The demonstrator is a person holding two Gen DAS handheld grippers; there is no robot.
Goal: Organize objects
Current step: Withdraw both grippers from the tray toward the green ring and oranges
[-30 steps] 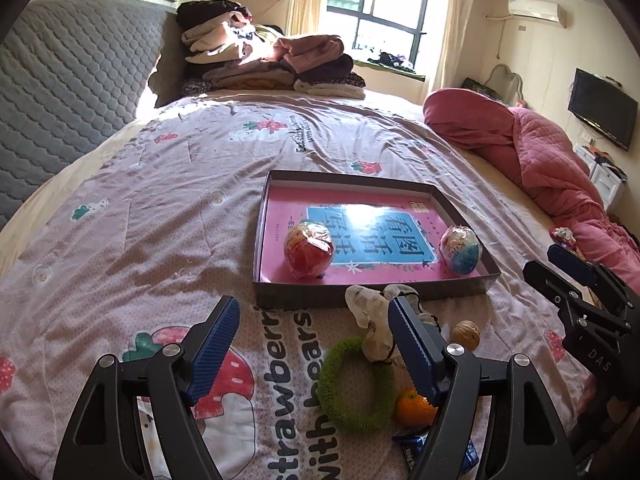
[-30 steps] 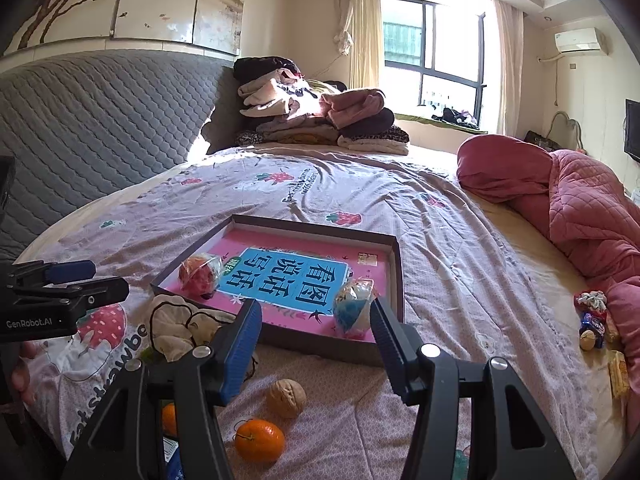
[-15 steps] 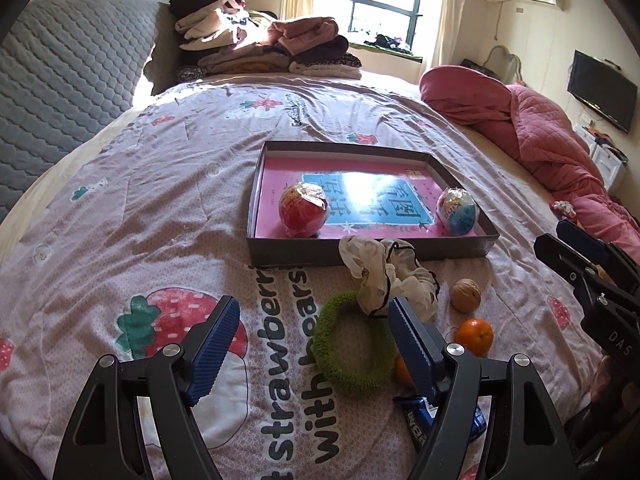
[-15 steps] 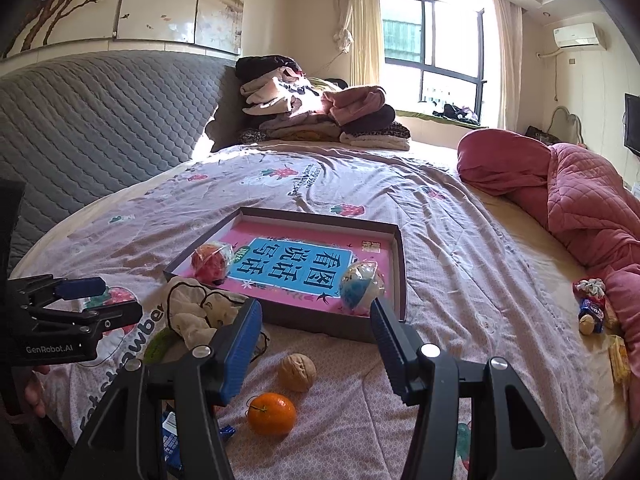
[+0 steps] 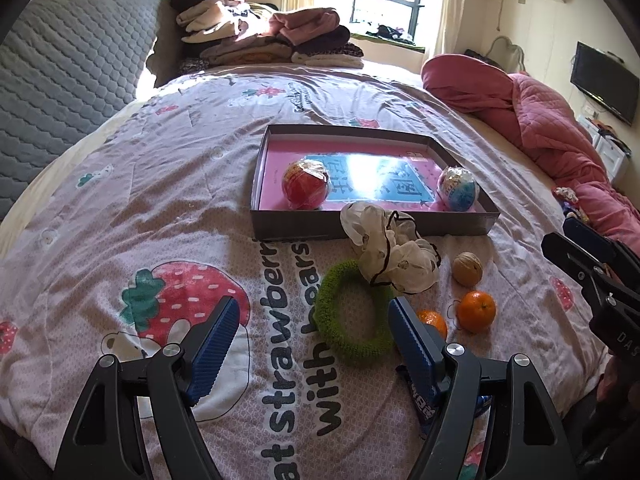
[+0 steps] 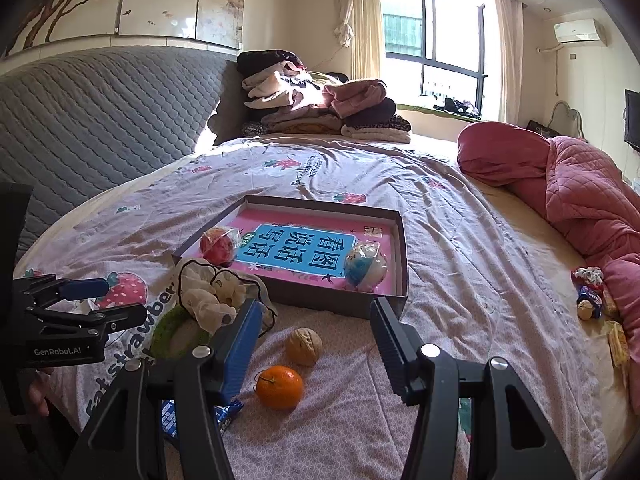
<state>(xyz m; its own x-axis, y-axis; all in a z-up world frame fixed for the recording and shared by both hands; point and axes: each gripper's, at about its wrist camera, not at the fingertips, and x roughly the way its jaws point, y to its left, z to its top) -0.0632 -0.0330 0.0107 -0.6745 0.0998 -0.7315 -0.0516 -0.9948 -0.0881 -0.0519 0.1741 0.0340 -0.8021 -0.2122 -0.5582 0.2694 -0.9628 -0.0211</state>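
Note:
A grey box lid (image 5: 372, 227) (image 6: 384, 304) with a pink floor lies on the bed, holding a red ball (image 5: 306, 185) (image 6: 217, 245) and a blue-white ball (image 5: 458, 189) (image 6: 366, 267). In front of it lie a white scrunchie (image 5: 390, 254) (image 6: 210, 292), a green ring (image 5: 352, 318) (image 6: 174, 332), a walnut (image 5: 467, 269) (image 6: 305, 347), two oranges (image 5: 476, 311) (image 6: 279, 387) and a blue wrapper (image 6: 192, 416). My left gripper (image 5: 312, 340) is open and empty above the green ring. My right gripper (image 6: 316, 340) is open and empty above the walnut and orange.
A pink quilt (image 5: 552, 120) (image 6: 580, 200) lies bunched on the right. Folded clothes (image 5: 264, 40) (image 6: 320, 108) are stacked by the grey headboard (image 6: 100, 112). Small snacks (image 6: 592, 296) lie beside the quilt. The bed's near edge is just below both grippers.
Both grippers have drawn back and up from the lid, so more of the loose items show in front of it. Both stayed open and empty.

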